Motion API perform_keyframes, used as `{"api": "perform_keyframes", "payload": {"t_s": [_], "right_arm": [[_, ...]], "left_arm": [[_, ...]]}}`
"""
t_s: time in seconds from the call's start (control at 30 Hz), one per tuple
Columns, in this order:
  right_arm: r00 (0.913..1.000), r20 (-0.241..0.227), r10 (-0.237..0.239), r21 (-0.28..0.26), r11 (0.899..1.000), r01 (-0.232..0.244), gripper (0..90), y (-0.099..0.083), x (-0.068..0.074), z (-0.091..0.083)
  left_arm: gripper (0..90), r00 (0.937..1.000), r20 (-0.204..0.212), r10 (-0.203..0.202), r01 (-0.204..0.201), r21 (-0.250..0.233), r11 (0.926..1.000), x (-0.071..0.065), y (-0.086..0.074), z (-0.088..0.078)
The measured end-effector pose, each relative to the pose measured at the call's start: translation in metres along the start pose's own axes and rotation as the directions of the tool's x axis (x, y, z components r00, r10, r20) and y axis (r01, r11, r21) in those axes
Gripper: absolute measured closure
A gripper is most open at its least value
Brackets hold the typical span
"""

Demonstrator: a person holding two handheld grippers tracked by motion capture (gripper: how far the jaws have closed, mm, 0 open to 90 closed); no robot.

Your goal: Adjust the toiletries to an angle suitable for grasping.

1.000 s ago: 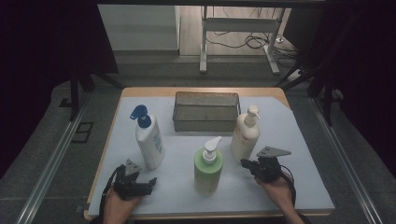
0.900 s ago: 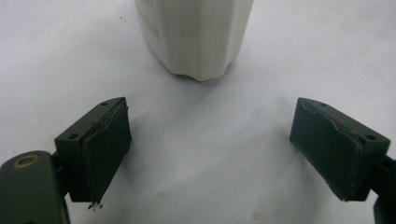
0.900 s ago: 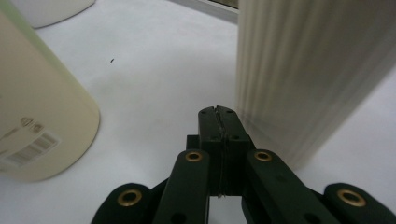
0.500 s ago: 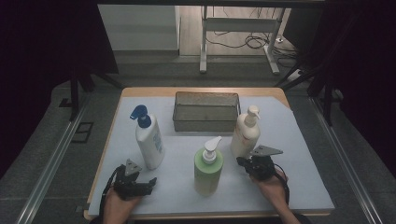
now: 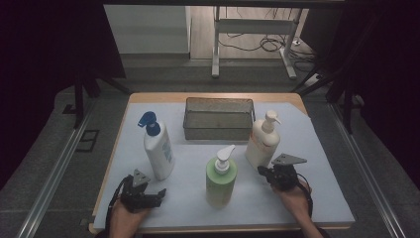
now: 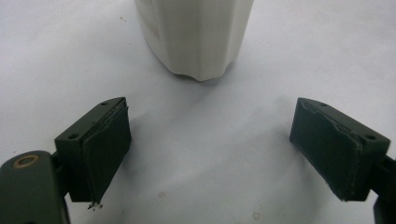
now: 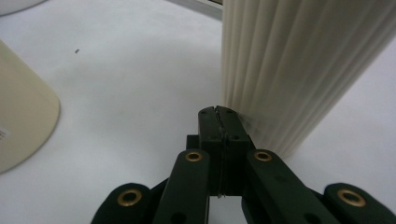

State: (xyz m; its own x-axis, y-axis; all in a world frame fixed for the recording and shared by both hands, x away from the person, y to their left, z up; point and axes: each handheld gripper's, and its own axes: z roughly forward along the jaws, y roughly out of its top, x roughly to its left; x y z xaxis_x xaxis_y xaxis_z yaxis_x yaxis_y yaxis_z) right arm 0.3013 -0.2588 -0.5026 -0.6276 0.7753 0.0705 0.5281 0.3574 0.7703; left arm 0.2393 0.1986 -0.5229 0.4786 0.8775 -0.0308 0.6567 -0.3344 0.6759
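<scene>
Compared with a second ago, the right gripper (image 5: 265, 173) is found a little closer to the cream pump bottle (image 5: 262, 141), its jaws pressed together and empty, the tips at the ribbed base. The bottle stands upright on the white mat (image 5: 317, 148), just right of the wire basket (image 5: 219, 119), probably its destination. The left gripper (image 5: 157, 193) is rested low near the white bottle (image 5: 157, 148), jaws wide apart, the forearm flat.

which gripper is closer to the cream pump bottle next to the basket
Right. The right gripper sits shut just in front of the cream pump bottle's base, tips almost at it. The left gripper is open across the table, near the blue-capped bottle.
</scene>
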Motion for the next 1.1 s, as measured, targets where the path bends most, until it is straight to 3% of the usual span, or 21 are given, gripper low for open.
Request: {"api": "perform_keyframes", "payload": {"t_s": [0.13,0.33,0.8,1.1], "right_arm": [[1.0,-0.003,0.009,0.007,1.0,-0.009,88.9,-0.002,-0.003,-0.001],[0.9999,-0.014,0.001,0.0,1.0,-0.001,80.0,-0.001,0.002,-0.006],[0.9993,-0.019,0.031,-0.011,0.999,-0.031,42.5,0.0,0.0,-0.039],[0.9997,0.013,0.022,-0.044,0.999,-0.021,38.4,0.019,-0.003,-0.054]], "left_arm": [[12.3,1.0,0.0,0.0,0.0,0.0,1.0,0.0,0.0,0.0],[12.4,1.0,0.0,0.0,0.0,0.0,1.0,0.0,0.0,0.0],[12.3,1.0,0.001,-0.001,0.001,-0.001,1.0,0.0,0.0,0.0],[12.3,1.0,0.001,-0.001,0.001,-0.002,1.0,0.0,0.0,0.0]]}}
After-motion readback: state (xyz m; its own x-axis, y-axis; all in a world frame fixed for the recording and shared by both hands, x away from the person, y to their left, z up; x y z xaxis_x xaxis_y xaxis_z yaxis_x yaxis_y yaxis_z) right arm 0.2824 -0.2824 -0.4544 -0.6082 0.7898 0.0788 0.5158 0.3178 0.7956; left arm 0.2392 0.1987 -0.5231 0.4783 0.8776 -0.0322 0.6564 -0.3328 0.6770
